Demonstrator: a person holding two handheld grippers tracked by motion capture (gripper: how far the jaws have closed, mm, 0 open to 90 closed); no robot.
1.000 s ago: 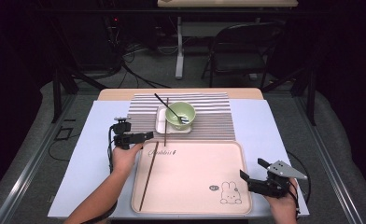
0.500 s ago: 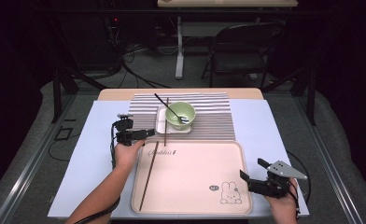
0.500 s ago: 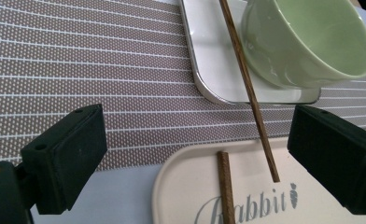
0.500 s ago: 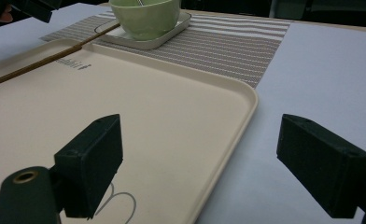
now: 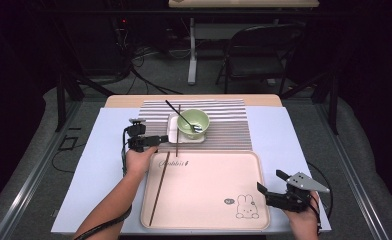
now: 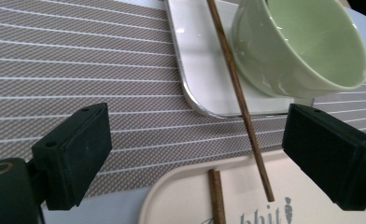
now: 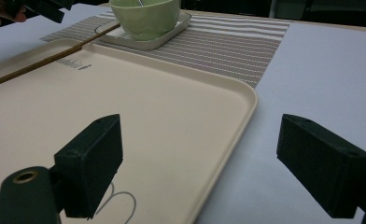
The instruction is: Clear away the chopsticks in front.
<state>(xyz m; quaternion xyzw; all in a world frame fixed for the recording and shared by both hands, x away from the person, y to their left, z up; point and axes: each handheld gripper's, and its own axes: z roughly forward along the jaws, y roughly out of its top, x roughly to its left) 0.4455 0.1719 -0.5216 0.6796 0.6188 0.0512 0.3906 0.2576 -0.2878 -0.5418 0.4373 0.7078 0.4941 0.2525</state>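
A pale green bowl with a spoon in it sits on a white square plate on a striped placemat. One brown chopstick lies across the plate, its near tip over the rim of the beige rabbit tray. A second chopstick lies along the tray's left side. My left gripper is open just left of the plate; its view shows the chopstick and bowl between the wide jaws. My right gripper is open and empty at the tray's right edge.
A white sheet covers the table under the mat and tray. Behind the table stand a chair and a desk leg, with cables on the floor. From the right gripper view the bowl is far off across the tray.
My left gripper has moved a little farther from me, toward the placemat and plate. The right gripper has stayed put.
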